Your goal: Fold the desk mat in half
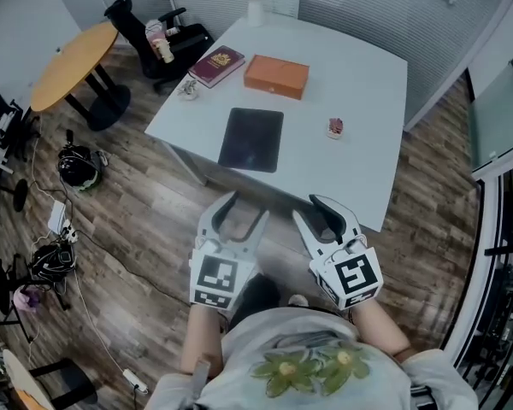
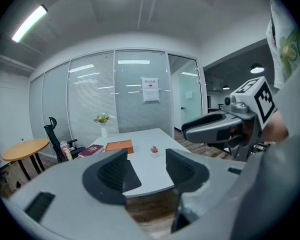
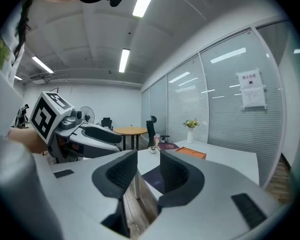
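Desk mat [image 1: 251, 139], dark, lies flat on the white desk [image 1: 359, 84] near the front edge. Maroon book [image 1: 216, 65] sits at 11 o'clock from the mat, orange box [image 1: 276, 76] at 1 o'clock, small red item [image 1: 335, 127] at 3 o'clock. Left tool [image 1: 241, 210] hovers off the desk at 6 o'clock, jaws wide apart, empty. Right tool [image 1: 312, 207], at 5 o'clock, jaws apart, grips nothing.

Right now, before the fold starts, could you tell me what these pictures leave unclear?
Head view: the small red item on the table is too small to identify.
Head view: the burgundy book's cover print is too small to read.
Right gripper view: the right gripper hides most of the desk mat.
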Motion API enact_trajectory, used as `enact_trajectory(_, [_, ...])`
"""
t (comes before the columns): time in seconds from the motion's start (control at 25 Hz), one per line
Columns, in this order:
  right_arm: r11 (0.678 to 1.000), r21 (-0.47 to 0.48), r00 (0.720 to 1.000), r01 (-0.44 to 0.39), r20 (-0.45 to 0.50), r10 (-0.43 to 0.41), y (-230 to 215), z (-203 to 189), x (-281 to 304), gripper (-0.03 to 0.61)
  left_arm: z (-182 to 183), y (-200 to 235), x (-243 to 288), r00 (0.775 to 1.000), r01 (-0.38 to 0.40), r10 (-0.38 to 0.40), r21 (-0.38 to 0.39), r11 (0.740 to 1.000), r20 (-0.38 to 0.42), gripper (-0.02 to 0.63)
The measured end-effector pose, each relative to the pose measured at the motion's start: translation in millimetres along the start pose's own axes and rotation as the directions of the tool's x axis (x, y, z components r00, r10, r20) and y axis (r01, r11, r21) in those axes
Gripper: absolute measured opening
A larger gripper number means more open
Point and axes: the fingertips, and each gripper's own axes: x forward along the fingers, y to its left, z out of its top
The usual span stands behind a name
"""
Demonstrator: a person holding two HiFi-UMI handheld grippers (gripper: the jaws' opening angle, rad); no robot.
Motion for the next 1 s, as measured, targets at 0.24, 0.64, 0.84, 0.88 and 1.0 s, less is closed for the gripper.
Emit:
enact_trajectory(0.24, [0.999,-0.033,0.997,0.022,-0.074,-0.024,-2,-8,33,0.166,-14,40,9,0.998,0.018,-0.014,0.084,0.996,-0.055,0.229])
enact_trajectory(0.64, [0.996,-0.086,0.993,0.024,-0.113,-0.034,9,-15,90,0.173,-46,98,28,0.992,0.051,-0.030,0.174,0.983,-0.123,0.229])
enact_trajectory(0.84, [0.992,-0.120,0.989,0.035,-0.137,-0.051,13,-21,100,0.173,-53,113,36,0.993,0.051,-0.030,0.197,0.979,-0.110,0.229])
enact_trajectory(0.88, [0.992,-0.125,0.988,0.036,-0.143,-0.054,13,-23,102,0.173,-56,116,38,0.993,0.054,-0.031,0.201,0.978,-0.116,0.229])
enact_trajectory(1.0, [0.991,-0.130,0.984,0.041,-0.167,-0.062,10,-31,107,0.173,-69,121,43,0.988,0.069,-0.038,0.210,0.975,-0.147,0.229])
